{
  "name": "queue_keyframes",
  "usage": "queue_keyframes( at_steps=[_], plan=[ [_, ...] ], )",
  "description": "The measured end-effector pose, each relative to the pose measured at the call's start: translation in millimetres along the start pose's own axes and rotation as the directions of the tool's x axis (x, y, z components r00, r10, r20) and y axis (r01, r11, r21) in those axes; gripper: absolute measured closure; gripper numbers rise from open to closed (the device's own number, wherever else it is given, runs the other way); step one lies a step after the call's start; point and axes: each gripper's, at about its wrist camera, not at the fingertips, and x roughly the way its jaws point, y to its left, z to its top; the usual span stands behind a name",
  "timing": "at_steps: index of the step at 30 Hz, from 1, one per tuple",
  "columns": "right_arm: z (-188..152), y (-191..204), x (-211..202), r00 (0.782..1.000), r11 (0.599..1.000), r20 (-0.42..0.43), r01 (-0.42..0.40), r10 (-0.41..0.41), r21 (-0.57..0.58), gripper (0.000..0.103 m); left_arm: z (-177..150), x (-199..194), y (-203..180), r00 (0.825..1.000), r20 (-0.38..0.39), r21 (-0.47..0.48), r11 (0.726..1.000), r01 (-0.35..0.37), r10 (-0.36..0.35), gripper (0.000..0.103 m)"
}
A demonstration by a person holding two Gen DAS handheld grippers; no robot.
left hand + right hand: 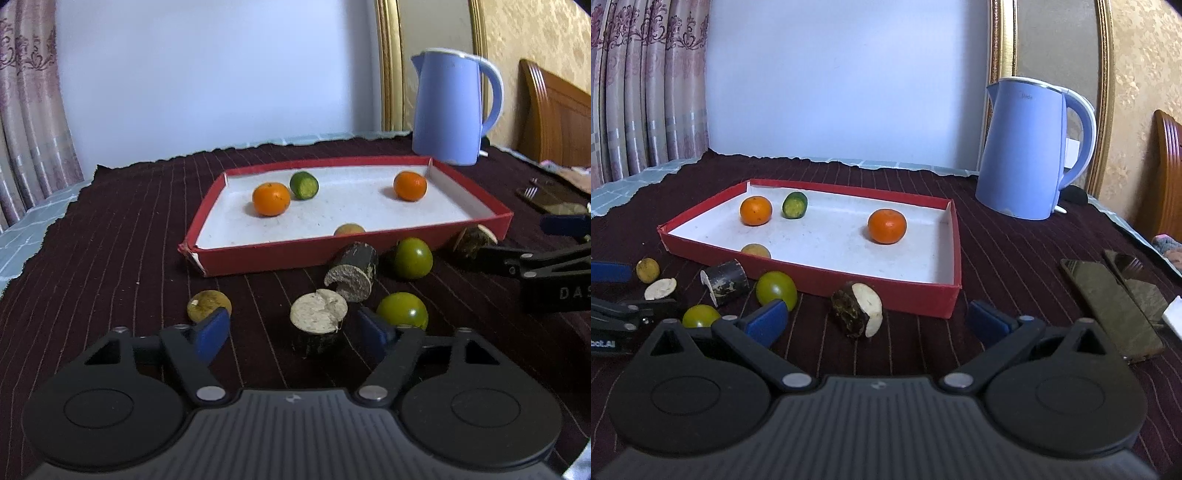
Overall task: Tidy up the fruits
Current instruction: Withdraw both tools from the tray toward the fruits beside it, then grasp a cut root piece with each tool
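Note:
A red tray [258, 258] [812, 275] with a white floor holds two oranges [271, 198] [887, 225], a small green fruit [303, 185] [794, 205] and a yellowish fruit [349, 229] by its near wall. On the cloth in front lie three dark stubs with pale cut faces [318, 326] [353, 272] [857, 308], two green fruits [410, 257] [402, 311] and a yellow-brown fruit [207, 305]. My left gripper [295, 332] is open around the nearest stub. My right gripper [879, 325] is open around the stub by the tray's front wall.
A blue kettle [452, 107] [1030, 147] stands behind the tray on the right. Two dark phones [1115, 302] and a white object lie at the right. A dark striped cloth [110, 240] covers the table; curtains hang at the left.

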Motion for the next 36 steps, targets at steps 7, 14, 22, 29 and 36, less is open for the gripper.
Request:
queue_keyframes(
  at_steps=[7,14,22,29,36],
  plan=[
    [2.8,1.2,9.3,1.0,0.999,-0.02,0.014,-0.015,-0.029,0.007,0.2,14.4,0.5,0.999,-0.044,-0.019,1.0,0.011,-0.011,0.041],
    [7.8,3.9,31.8,0.996,0.999,-0.078,-0.042,0.04,-0.02,0.029,3.9,18.6,2.1,0.998,-0.054,-0.047,0.998,0.036,-0.038,0.054],
    [5.7,-1.6,37.7,0.991,0.995,-0.103,-0.082,0.087,0.054,0.071,4.0,16.4,0.1,0.997,-0.044,-0.068,0.996,0.061,-0.064,0.071],
    [6.3,-3.9,23.5,0.995,0.993,-0.063,-0.068,0.074,0.092,0.071,6.7,8.1,-2.5,0.999,-0.026,-0.067,0.997,0.041,-0.043,0.071],
    [7.8,6.8,17.0,0.997,0.995,-0.046,-0.065,0.069,0.078,0.071,19.9,3.9,-0.9,1.0,-0.005,-0.088,0.996,-0.008,0.007,0.071]
  ],
)
